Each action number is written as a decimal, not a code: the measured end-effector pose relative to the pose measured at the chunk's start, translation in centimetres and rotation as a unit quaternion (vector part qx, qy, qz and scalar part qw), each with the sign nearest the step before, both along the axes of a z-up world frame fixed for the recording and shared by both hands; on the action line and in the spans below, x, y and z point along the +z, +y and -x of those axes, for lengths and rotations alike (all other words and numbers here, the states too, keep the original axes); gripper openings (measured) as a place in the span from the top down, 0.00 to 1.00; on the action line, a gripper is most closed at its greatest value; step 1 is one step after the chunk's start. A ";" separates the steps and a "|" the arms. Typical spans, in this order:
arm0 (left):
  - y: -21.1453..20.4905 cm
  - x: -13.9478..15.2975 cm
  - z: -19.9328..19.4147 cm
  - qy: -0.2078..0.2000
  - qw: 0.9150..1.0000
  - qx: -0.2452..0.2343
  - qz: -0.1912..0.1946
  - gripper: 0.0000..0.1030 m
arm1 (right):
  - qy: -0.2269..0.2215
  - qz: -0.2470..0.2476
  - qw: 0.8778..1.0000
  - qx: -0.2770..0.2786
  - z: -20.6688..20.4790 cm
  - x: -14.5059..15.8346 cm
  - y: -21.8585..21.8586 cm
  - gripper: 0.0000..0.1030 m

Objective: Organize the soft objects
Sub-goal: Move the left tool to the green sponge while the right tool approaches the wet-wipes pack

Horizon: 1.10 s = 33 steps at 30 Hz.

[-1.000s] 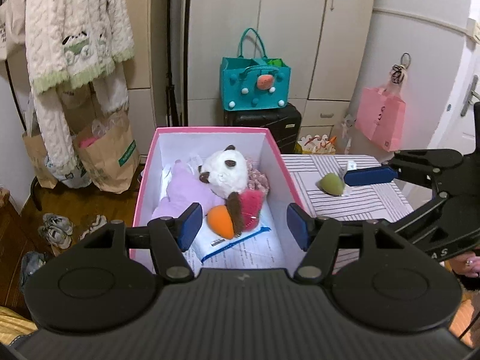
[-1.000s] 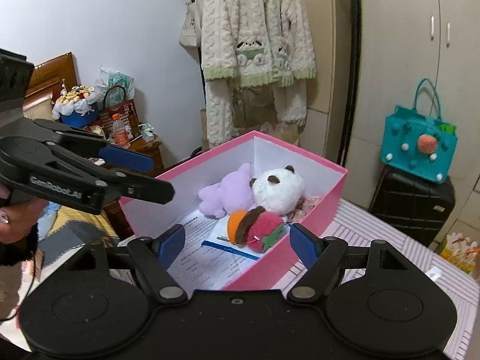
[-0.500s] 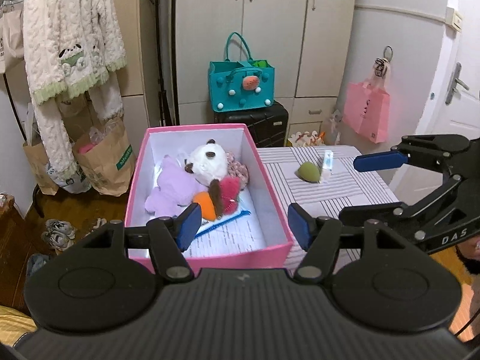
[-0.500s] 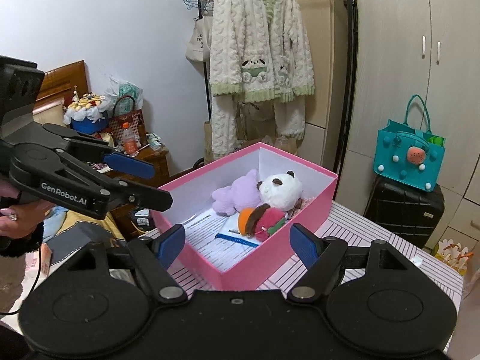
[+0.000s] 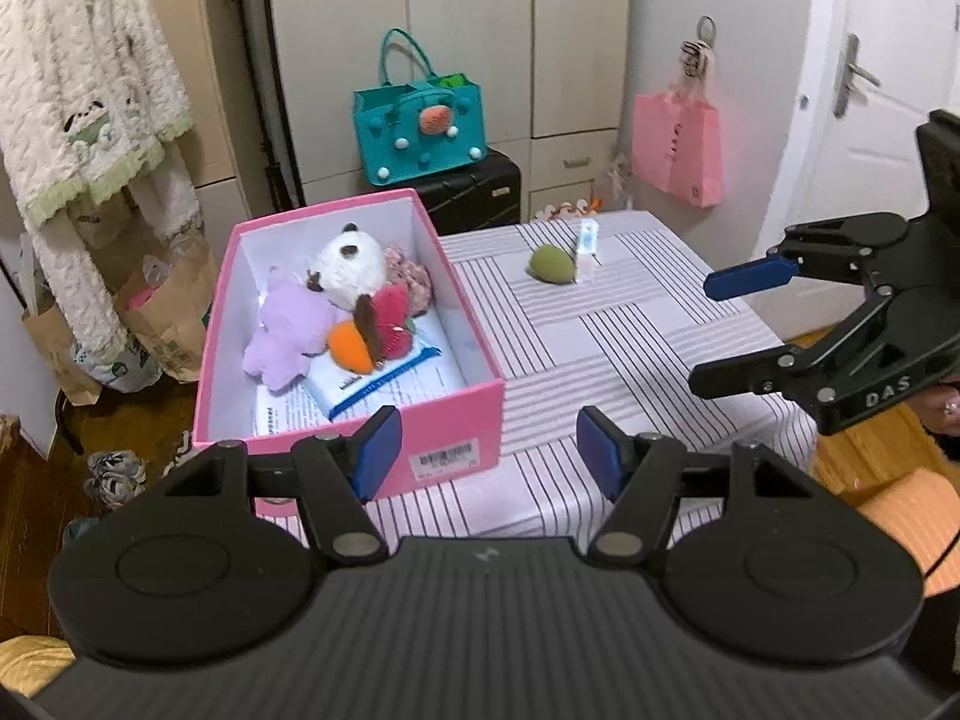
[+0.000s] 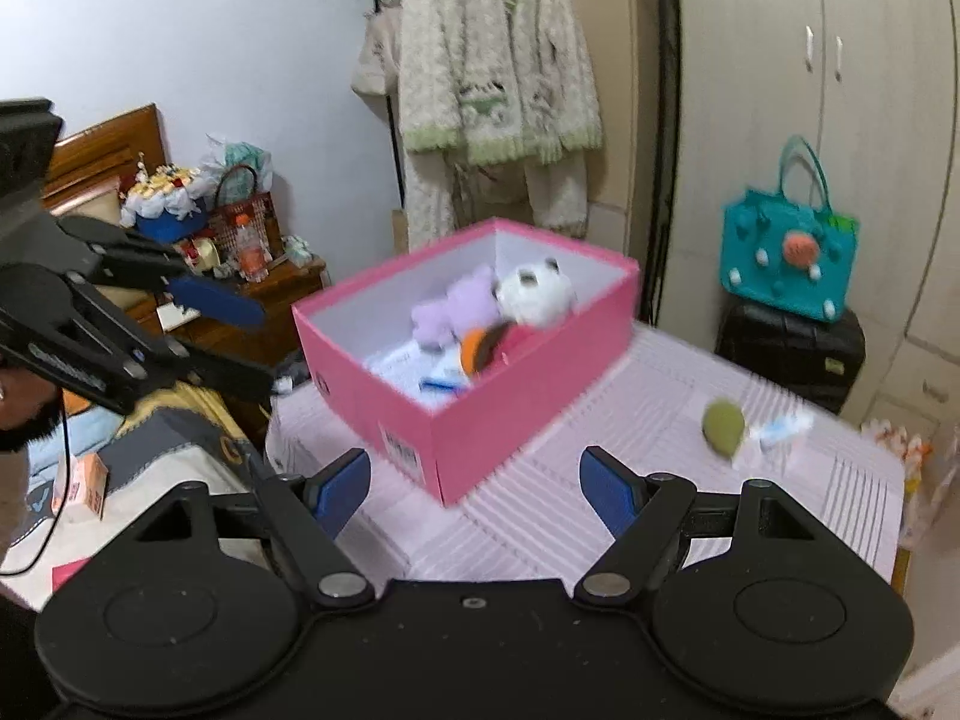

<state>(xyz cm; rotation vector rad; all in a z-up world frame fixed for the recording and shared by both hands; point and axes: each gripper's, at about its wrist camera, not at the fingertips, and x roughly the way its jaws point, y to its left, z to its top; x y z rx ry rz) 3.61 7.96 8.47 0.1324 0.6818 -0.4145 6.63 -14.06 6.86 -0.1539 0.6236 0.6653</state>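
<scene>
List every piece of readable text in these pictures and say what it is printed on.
"DAS": on the right gripper, seen from the left wrist view.
Barcode label on the pink box: too small to read.
Printed sheet and blue-edged packet inside the box: illegible.
Lettering on the left gripper: blurred.

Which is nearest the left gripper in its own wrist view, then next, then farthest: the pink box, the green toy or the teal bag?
From the left gripper:
1. Pink box, just ahead, left.
2. Green toy, mid-table, right of the box.
3. Teal bag, beyond the table, on the black suitcase.
</scene>
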 end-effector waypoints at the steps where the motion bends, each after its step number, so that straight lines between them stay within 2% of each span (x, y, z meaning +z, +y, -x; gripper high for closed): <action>1: -0.2 -0.1 0.2 0.002 1.000 -0.004 0.000 0.38 | 0.004 0.002 1.000 -0.005 0.2 -0.4 -0.5 0.21; 9: -2.0 -2.3 0.4 0.025 0.999 -0.039 0.006 0.38 | 0.027 0.009 0.999 -0.027 1.1 -3.3 -4.1 0.21; 14: -3.3 -4.2 -0.5 0.036 0.998 -0.048 0.013 0.38 | 0.050 -0.005 0.998 -0.035 0.8 -5.6 -6.7 0.21; 19: -5.5 -5.0 -0.7 -0.001 0.998 -0.061 0.027 0.38 | 0.025 -0.044 0.998 -0.038 0.1 -6.6 -8.7 0.21; 23: -7.8 -4.9 -1.3 -0.028 0.997 -0.068 0.019 0.38 | -0.022 -0.050 0.996 -0.067 -1.1 -7.4 -10.3 0.21; 26: -9.4 -4.9 -2.3 -0.030 0.997 -0.071 0.020 0.38 | -0.047 -0.055 0.993 -0.092 -2.7 -8.4 -12.0 0.21; 31: -11.8 -5.7 -5.5 -0.015 0.997 -0.068 0.038 0.39 | -0.052 -0.090 0.985 -0.140 -5.8 -9.9 -15.0 0.21; 33: -12.5 -5.9 -6.7 -0.016 0.996 -0.063 0.055 0.40 | -0.054 -0.090 0.983 -0.149 -7.0 -10.2 -15.7 0.21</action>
